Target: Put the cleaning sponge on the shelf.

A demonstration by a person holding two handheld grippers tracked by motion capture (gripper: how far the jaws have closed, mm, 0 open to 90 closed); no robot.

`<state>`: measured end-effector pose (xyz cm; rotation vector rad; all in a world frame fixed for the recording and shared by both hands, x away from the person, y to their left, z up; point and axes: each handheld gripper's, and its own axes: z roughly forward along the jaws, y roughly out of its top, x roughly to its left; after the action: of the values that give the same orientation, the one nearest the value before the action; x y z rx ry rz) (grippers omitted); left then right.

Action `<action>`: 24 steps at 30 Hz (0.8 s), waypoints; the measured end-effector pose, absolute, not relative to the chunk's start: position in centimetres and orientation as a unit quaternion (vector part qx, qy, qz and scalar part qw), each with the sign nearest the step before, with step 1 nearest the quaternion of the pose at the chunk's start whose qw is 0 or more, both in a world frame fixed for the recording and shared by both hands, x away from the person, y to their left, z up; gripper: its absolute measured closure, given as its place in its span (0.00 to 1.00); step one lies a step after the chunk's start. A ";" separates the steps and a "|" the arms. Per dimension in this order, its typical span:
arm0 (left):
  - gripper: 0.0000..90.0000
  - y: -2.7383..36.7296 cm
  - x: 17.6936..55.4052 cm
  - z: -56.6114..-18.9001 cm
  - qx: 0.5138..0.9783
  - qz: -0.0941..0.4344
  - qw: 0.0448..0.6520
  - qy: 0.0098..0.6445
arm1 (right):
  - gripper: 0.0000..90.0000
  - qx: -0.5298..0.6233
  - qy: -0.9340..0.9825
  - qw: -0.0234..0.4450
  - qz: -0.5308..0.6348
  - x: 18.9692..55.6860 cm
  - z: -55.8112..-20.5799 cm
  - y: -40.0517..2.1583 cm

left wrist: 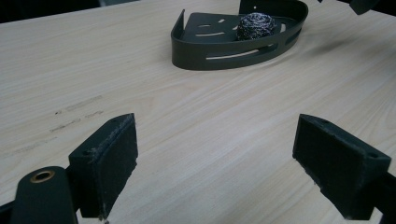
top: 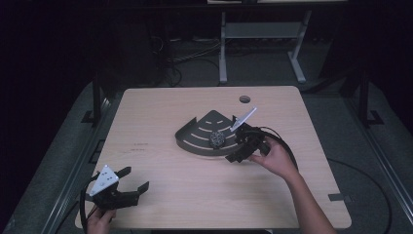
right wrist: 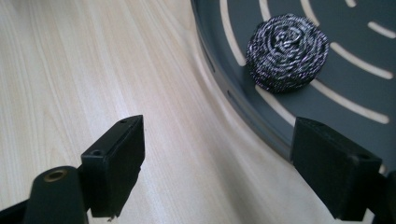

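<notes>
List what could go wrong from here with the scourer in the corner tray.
1. The right tongs stand open straddling the rim of the grey corner tray; closing here would likely pinch the rim, not the steel scourer.
2. Pushing forward may slide the light-looking tray across the table.
3. The round scourer may roll or spring away if gripped off-centre.

a light wood-grain tabletop with rounded corners is seen, and a round cable hole is cut near its far edge. faint dark scuff marks are found on the left part of the wood. beyond the table, a white metal frame with two legs is set on a grey floor, and dark cables are strewn beside it.
</notes>
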<state>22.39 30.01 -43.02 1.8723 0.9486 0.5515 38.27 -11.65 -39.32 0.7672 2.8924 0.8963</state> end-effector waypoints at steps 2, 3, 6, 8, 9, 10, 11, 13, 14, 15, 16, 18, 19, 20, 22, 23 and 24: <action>0.15 30.0 22.4 -43.0 0.763 0.224 0.467 0.386 | 0.19 0.246 0.928 0.008 0.279 38.0 -39.7 -11.7; 0.15 29.9 22.4 -43.0 0.764 0.224 0.467 0.385 | 0.19 0.244 0.930 0.010 0.276 37.9 -39.8 -11.8; 0.15 29.9 22.4 -43.0 0.766 0.224 0.465 0.384 | 0.19 0.246 0.929 0.009 0.276 37.7 -40.1 -12.1; 0.15 29.9 22.4 -43.0 0.765 0.225 0.465 0.384 | 0.19 0.249 0.927 0.008 0.279 37.6 -40.1 -12.4; 0.15 29.9 22.4 -43.0 0.765 0.225 0.465 0.384 | 0.19 0.249 0.927 0.008 0.279 37.6 -40.1 -12.4; 0.15 29.9 22.4 -43.0 0.765 0.225 0.465 0.384 | 0.19 0.251 0.926 0.008 0.282 37.4 -40.2 -12.7; 0.15 29.9 22.4 -43.0 0.765 0.225 0.465 0.384 | 0.19 0.251 0.926 0.008 0.280 37.3 -40.2 -12.8; 0.15 29.9 22.3 -43.0 0.765 0.225 0.465 0.385 | 0.19 0.254 0.926 0.012 0.279 37.0 -40.3 -13.0; 0.15 29.9 22.3 -43.0 0.765 0.225 0.465 0.385 | 0.19 0.254 0.926 0.013 0.278 36.8 -40.3 -13.2; 0.15 29.9 22.3 -43.0 0.765 0.225 0.465 0.385 | 0.19 0.254 0.926 0.013 0.278 36.8 -40.3 -13.2; 0.15 29.9 22.3 -43.0 0.764 0.225 0.465 0.386 | 0.19 0.254 0.926 0.014 0.279 36.7 -40.4 -13.3; 0.15 30.0 22.3 -43.0 0.763 0.225 0.466 0.387 | 0.19 0.255 0.925 0.014 0.280 36.4 -40.7 -13.8; 0.15 30.0 22.3 -43.0 0.763 0.225 0.466 0.387 | 0.19 0.257 0.925 0.011 0.279 36.3 -40.8 -13.9; 0.15 30.0 22.3 -43.0 0.763 0.224 0.466 0.388 | 0.19 0.259 0.925 0.012 0.280 36.3 -40.9 -13.9; 0.15 30.0 22.3 -43.1 0.763 0.224 0.465 0.388 | 0.19 0.258 0.924 0.012 0.281 36.0 -41.1 -14.1; 0.15 30.0 22.3 -43.1 0.764 0.224 0.465 0.388 | 0.19 0.258 0.924 0.011 0.283 35.9 -41.2 -14.2; 0.15 30.0 22.3 -43.1 0.764 0.225 0.465 0.388 | 0.19 0.257 0.924 0.010 0.283 35.8 -41.3 -14.3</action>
<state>22.31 30.00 -43.09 1.8753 0.9531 0.5515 35.81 -14.27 -41.28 0.8033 2.8838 0.8828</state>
